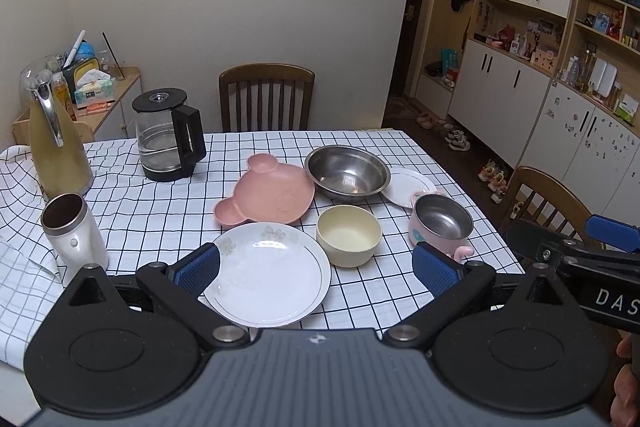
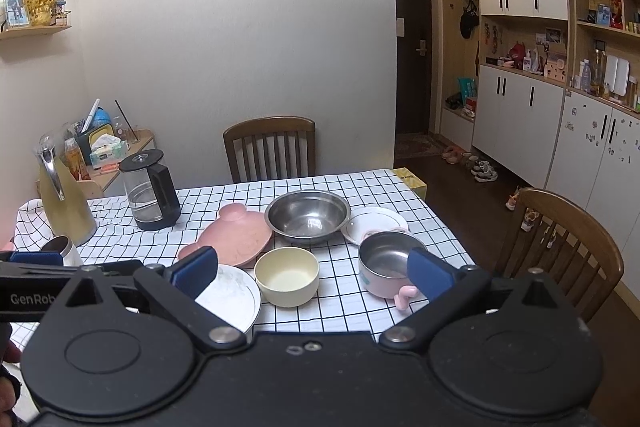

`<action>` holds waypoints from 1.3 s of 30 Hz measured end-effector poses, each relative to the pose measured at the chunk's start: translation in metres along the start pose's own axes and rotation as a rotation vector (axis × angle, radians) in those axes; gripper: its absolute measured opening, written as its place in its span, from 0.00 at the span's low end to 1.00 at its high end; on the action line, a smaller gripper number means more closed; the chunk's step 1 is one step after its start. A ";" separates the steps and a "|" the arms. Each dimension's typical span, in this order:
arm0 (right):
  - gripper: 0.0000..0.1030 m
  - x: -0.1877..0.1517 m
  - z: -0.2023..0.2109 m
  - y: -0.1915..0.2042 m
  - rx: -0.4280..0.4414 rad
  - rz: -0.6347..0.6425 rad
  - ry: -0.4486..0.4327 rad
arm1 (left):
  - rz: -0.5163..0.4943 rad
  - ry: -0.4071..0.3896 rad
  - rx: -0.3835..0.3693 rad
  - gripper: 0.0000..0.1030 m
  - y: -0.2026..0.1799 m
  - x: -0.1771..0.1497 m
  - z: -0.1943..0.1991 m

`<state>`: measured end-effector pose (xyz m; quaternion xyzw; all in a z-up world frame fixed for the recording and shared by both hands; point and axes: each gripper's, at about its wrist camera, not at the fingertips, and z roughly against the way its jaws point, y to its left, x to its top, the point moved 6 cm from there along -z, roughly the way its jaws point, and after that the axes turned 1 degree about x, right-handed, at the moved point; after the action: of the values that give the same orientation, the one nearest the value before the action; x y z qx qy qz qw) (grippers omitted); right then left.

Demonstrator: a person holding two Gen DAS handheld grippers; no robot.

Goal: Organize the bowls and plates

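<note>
Bench (image 1: 168, 219) with a white cloth of black grid lines, seen from its near edge; two wooden chairs stand at its far and right sides. Left hand-held gripper (image 1: 316, 267), jaws wide apart and empty, above the near edge, its blue pads flanking the large white plate (image 1: 268, 279) and the cream bowl (image 1: 349, 241). Right hand-held gripper (image 2: 314, 273), jaws likewise wide apart and empty, above the near right part of the bench; its body, at the right edge of the left view, bears the letters "DAS", and the left tool, at the left edge of the right view, bears "GenRob", both cut off by the frame. Large white plate, gold-rimmed with a faint floral print, flat near the front edge. Pink bear-shaped plate (image 1: 266, 193), just behind it, its long axis running from near left to far right, its two ears toward the left. Steel basin (image 1: 347, 173), upright, right of the pink plate and overlapping the small white plate (image 1: 410, 185). Pink-walled steel bowl (image 1: 442, 221), at the right, its pink handle toward the near edge. Cream bowl, upright, between the large plate and the pink-walled bowl. Glass kettle (image 1: 168, 135), gold carafe (image 1: 56, 139) and white cup (image 1: 74, 233) occupy the left side.
</note>
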<state>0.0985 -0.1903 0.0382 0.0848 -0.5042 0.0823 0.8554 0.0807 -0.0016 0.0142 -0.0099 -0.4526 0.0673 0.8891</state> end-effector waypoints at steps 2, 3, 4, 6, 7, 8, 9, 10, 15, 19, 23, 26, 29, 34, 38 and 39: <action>0.99 0.002 0.000 0.001 0.002 0.001 -0.001 | 0.001 -0.002 0.001 1.00 0.000 0.001 0.001; 0.99 0.002 0.001 0.001 0.002 0.002 -0.002 | 0.001 -0.003 0.003 1.00 0.000 0.002 0.001; 0.99 0.002 0.001 0.001 0.003 0.001 -0.004 | 0.002 -0.004 0.003 1.00 0.001 0.002 0.002; 0.99 0.003 0.001 0.002 0.006 0.001 -0.003 | 0.002 -0.006 0.003 1.00 0.001 0.003 0.003; 0.99 0.004 0.001 0.002 0.007 0.000 -0.004 | 0.001 -0.006 0.003 1.00 0.001 0.003 0.004; 0.99 0.004 0.002 0.002 0.005 0.001 -0.005 | 0.002 -0.007 0.002 1.00 0.001 0.003 0.004; 0.99 0.004 0.002 0.002 0.004 0.003 -0.006 | 0.002 -0.007 0.002 1.00 0.001 0.003 0.004; 0.99 0.005 0.003 0.003 0.005 0.003 -0.007 | 0.000 -0.008 0.003 1.00 0.000 0.003 0.005; 0.99 0.006 0.003 0.003 0.005 0.004 -0.009 | -0.013 -0.019 0.012 1.00 0.000 0.008 0.009; 0.99 0.007 0.003 0.005 0.007 0.003 -0.013 | -0.013 -0.020 0.014 1.00 0.002 0.010 0.009; 0.99 0.007 0.003 0.005 0.009 0.002 -0.013 | -0.013 -0.022 0.012 1.00 0.004 0.012 0.008; 0.98 0.008 0.002 0.006 0.015 0.001 -0.013 | -0.006 -0.020 0.007 1.00 0.008 0.014 0.005; 0.98 0.009 0.000 0.010 0.026 0.000 -0.013 | 0.000 -0.015 0.006 1.00 0.012 0.014 0.002; 0.98 0.011 -0.012 0.016 0.044 -0.006 -0.003 | 0.017 -0.005 -0.001 1.00 0.023 0.015 -0.010; 0.98 0.010 -0.029 0.021 0.048 0.003 0.015 | 0.038 0.009 0.019 1.00 0.036 0.015 -0.027; 0.98 0.009 -0.035 0.022 0.051 0.004 0.027 | 0.044 0.014 0.028 1.00 0.041 0.015 -0.033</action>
<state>0.1274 -0.1608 0.0305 0.1044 -0.4907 0.0982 0.8594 0.1117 0.0422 0.0035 -0.0081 -0.4452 0.0930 0.8906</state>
